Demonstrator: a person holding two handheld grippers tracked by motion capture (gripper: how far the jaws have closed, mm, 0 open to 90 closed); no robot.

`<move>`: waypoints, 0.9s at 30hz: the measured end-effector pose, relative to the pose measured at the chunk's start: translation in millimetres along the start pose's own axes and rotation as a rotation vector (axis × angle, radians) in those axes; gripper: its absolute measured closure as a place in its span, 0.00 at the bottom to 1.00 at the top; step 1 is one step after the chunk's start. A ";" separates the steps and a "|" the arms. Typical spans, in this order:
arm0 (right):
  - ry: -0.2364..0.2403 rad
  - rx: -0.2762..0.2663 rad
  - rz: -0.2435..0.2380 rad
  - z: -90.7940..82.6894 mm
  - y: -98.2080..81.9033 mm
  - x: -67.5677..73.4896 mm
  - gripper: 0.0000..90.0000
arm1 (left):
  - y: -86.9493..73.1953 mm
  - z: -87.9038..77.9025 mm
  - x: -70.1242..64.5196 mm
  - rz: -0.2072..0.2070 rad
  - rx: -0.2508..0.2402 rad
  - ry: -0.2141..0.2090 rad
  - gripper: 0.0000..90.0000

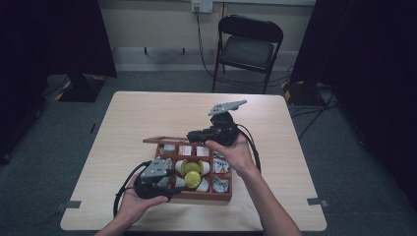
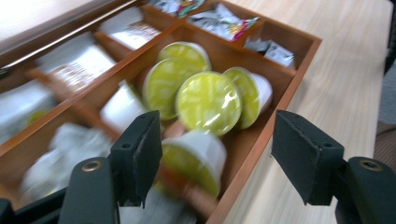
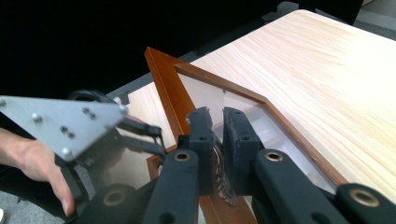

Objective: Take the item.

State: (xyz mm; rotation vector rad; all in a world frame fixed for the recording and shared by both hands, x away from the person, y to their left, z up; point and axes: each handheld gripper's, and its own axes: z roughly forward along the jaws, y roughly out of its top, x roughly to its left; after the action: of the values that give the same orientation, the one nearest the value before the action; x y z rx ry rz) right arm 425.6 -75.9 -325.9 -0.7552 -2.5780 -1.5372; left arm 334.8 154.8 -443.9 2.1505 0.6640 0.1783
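A wooden compartment box [image 1: 222, 196] sits at the near middle of the table. Its middle section holds several white capsules with yellow-green foil tops [image 2: 208, 102] [image 1: 191, 173]. My left gripper [image 2: 219, 149] [image 1: 171, 188] hovers open just over them at the box's near left, holding nothing. The box's hinged lid [image 3: 164, 88] [image 1: 162, 140], a wooden frame around a clear pane, stands raised at the far side. My right gripper [image 3: 215, 119] [image 1: 193, 134] is shut on the lid's edge and holds it up.
Other compartments hold paper sachets [image 2: 224, 21] and white packets [image 2: 133, 32]. The box wall [image 2: 280, 102] lies under my left gripper's right jaw. Bare tabletop [image 1: 147, 110] spreads beyond the box. A black folding chair [image 1: 248, 46] stands behind the table.
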 end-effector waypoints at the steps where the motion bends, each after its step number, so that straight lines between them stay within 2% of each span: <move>1: 0.001 0.000 -0.001 0.4 -0.4 0.5 0.92 | 2.4 2.1 0.8 -0.005 -0.010 -0.008 0.39; 2: 0.001 0.000 -0.001 0.5 -0.8 0.8 0.92 | 4.3 3.5 1.3 0.000 -0.014 -0.009 0.39; 4: 0.003 0.000 0.000 0.3 -1.2 0.6 0.92 | 7.1 8.2 1.2 0.021 0.009 -0.005 0.40; 6: 0.002 -0.002 0.001 0.1 -0.9 0.3 0.92 | 9.2 14.8 2.3 0.008 0.014 -0.018 0.40; 11: 0.000 -0.001 0.000 0.1 -0.2 0.1 0.92 | 16.1 31.4 2.1 0.041 0.051 -0.019 0.38; 15: -0.001 -0.001 -0.003 0.4 -0.3 0.5 0.92 | 20.3 39.5 3.9 0.024 0.066 -0.019 0.36; 18: 0.000 -0.002 -0.003 0.3 -0.7 0.5 0.92 | 20.8 43.8 6.1 0.030 0.083 -0.015 0.34; 20: 0.000 -0.003 -0.003 0.1 -0.7 0.3 0.92 | 19.9 47.1 8.9 0.012 0.099 -0.014 0.33; 21: 0.000 -0.003 -0.003 0.1 -0.4 0.2 0.92 | 19.9 49.1 9.1 0.008 0.103 0.001 0.32; 23: -0.002 -0.003 -0.004 0.2 -0.3 0.5 0.92 | 21.1 48.7 9.5 0.015 0.108 -0.005 0.32; 24: -0.004 -0.002 -0.006 0.3 -0.1 0.7 0.92 | 21.7 49.7 9.5 0.023 0.116 0.006 0.32; 25: -0.003 -0.001 -0.005 0.3 0.1 0.6 0.92 | 22.1 50.9 9.3 0.012 0.125 0.007 0.32; 27: -0.003 -0.002 -0.006 0.3 0.3 0.5 0.92 | 23.6 54.3 10.3 0.016 0.154 -0.010 0.32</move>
State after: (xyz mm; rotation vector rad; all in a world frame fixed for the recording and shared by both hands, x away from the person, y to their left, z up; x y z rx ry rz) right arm 425.3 -75.3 -325.7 -0.7521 -2.5835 -1.5418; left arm 371.9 110.5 -460.6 2.3033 0.6746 0.1286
